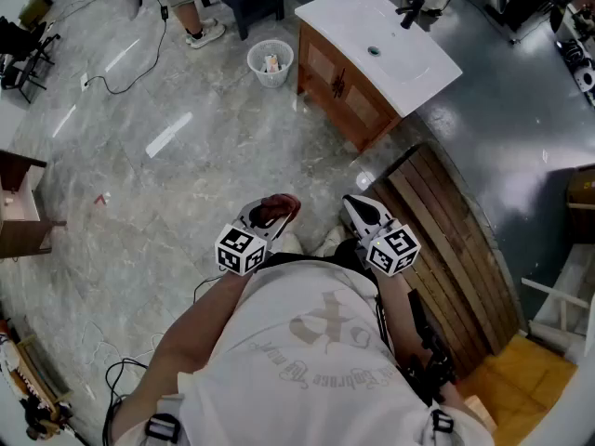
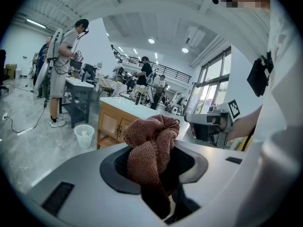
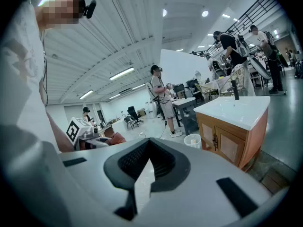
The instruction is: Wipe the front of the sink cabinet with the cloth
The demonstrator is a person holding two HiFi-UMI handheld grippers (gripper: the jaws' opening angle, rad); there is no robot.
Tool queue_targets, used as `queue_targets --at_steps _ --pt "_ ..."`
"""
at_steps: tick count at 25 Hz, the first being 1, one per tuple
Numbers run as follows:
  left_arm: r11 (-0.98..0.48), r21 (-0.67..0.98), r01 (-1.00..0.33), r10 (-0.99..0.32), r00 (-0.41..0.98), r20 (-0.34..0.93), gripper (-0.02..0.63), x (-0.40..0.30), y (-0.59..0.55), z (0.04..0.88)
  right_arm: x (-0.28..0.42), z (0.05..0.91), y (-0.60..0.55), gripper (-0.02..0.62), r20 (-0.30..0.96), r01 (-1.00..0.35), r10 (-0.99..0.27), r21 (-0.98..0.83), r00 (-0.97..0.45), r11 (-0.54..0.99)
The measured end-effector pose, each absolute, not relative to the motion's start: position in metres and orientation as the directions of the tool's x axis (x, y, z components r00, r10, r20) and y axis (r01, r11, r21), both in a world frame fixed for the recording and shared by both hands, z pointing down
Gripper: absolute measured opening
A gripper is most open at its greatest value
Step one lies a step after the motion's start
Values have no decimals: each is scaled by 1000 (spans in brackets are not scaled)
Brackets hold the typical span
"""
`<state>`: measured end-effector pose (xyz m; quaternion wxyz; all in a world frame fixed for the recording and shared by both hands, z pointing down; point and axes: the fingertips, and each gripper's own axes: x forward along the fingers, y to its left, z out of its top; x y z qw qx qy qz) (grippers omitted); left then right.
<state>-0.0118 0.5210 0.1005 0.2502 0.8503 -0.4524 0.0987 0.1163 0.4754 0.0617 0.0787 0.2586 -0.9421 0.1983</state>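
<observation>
A wooden sink cabinet [image 1: 342, 88] with a white basin top [image 1: 390, 40] stands on the floor ahead, a few steps off. Its two panelled doors [image 2: 112, 124] face me and also show in the right gripper view [image 3: 226, 143]. My left gripper [image 1: 265, 219] is shut on a bunched reddish-brown cloth [image 1: 277, 208], which bulges up out of the jaws [image 2: 150, 148]. My right gripper [image 1: 361, 214] is held beside it at waist height, shut, with nothing in it [image 3: 146, 169]. Both grippers are well short of the cabinet.
A white waste basket [image 1: 271, 62] stands just left of the cabinet. Wooden planks [image 1: 456, 240] lie on the floor to my right, reaching towards the cabinet's near corner. A black cable [image 1: 121, 82] trails over the grey floor at far left. People stand at tables beyond.
</observation>
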Motion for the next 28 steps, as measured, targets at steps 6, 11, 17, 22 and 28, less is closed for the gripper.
queue_targets --at_steps 6,11,17,22,28 --pt "-462 340 -819 -724 570 388 160 -16 526 98 115 58 482 12 260 -541 -477 -329 -840 774" --pt "-462 332 -822 -739 564 369 160 -20 521 95 105 53 474 12 229 -533 -482 -332 -846 778" --pt "-447 347 -825 -754 556 350 160 -20 512 90 95 42 462 12 247 -516 -455 -337 -856 788" --pt "-439 348 -828 -752 551 362 160 -28 507 92 81 40 452 12 255 -503 -438 -333 -862 797" --pt "-410 364 -836 -767 532 359 160 -41 504 100 72 54 451 12 292 -508 -425 -340 -857 791"
